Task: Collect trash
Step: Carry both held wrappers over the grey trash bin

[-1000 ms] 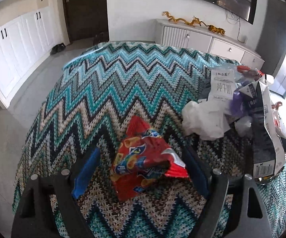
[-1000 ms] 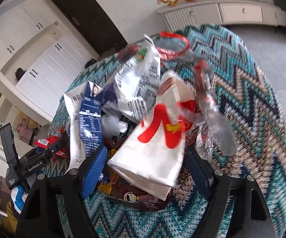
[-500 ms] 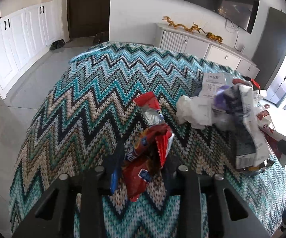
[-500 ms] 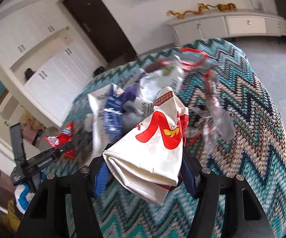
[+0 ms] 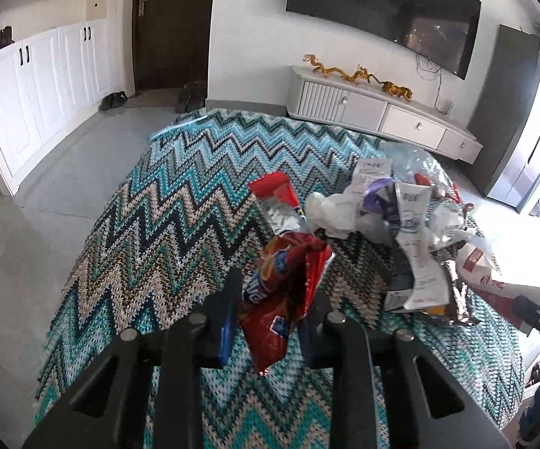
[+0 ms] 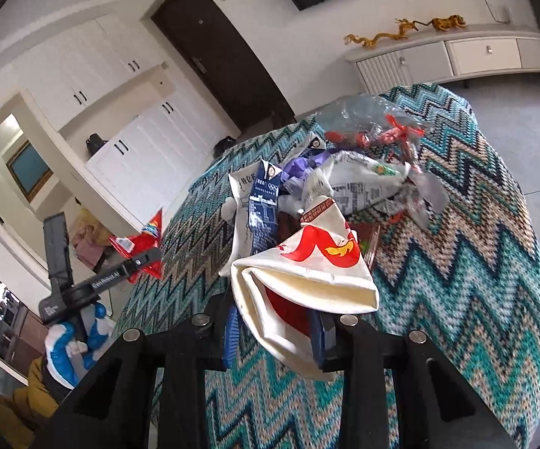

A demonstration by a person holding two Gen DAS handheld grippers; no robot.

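Note:
My left gripper (image 5: 273, 307) is closing its jaws on a crumpled red snack wrapper (image 5: 281, 273); the pads press it and it hangs above the zigzag-patterned tablecloth (image 5: 176, 224). My right gripper (image 6: 277, 318) is closing on a white paper bag with a red logo (image 6: 307, 262), squeezed between its pads and lifted. A pile of trash (image 6: 345, 179) lies on the cloth beyond: receipts, a blue-and-white carton, clear plastic, red-tied wrappers. In the right wrist view the left gripper (image 6: 135, 262) shows at the left with the red wrapper (image 6: 139, 243).
A white low cabinet (image 5: 375, 112) with gold dragon figures stands behind the table under a wall television. White cupboards (image 5: 38, 86) and a dark door (image 5: 172, 26) are at the left, with shoes on the grey floor. A gloved hand (image 6: 71, 348) holds the left gripper.
Both grippers went from wide around their items to squeezing them. The red wrapper and the white bag were raised off the cloth, and both views pulled back from the pile.

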